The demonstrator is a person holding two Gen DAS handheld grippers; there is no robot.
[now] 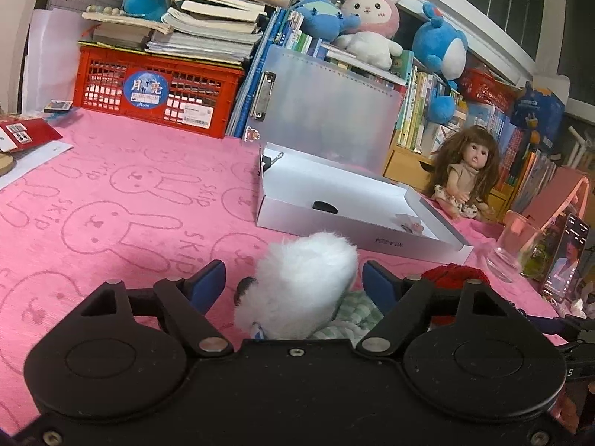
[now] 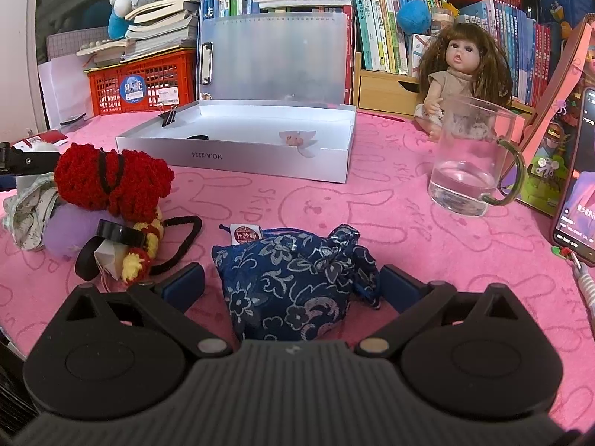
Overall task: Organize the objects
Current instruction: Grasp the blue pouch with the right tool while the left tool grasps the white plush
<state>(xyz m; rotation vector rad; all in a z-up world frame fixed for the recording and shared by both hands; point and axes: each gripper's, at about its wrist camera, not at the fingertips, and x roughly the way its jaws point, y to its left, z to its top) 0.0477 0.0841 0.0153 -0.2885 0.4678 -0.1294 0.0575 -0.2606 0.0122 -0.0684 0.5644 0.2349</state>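
Observation:
A white fluffy toy (image 1: 305, 278) lies on a green checked cloth (image 1: 353, 316) between the blue pads of my left gripper (image 1: 293, 278). There is a clear gap at the left pad, so it is open. A dark blue floral drawstring pouch (image 2: 293, 282) sits on the pink cloth inside my right gripper (image 2: 292, 282), which is open around it, with pink showing beside the left pad. Ahead lies an open white box (image 2: 238, 156), which holds a binder clip (image 2: 169, 117), a black disc (image 2: 197, 136) and a small flower charm (image 2: 297, 137).
Left of the pouch is a pile: a red knitted piece (image 2: 111, 178), a purple ball (image 2: 70, 230) and a black tape roll (image 2: 119, 236). A glass mug (image 2: 468, 156), a lit phone (image 2: 576, 186) and a doll (image 2: 461, 74) stand to the right. A red crate (image 1: 156, 89), books and plush toys line the back.

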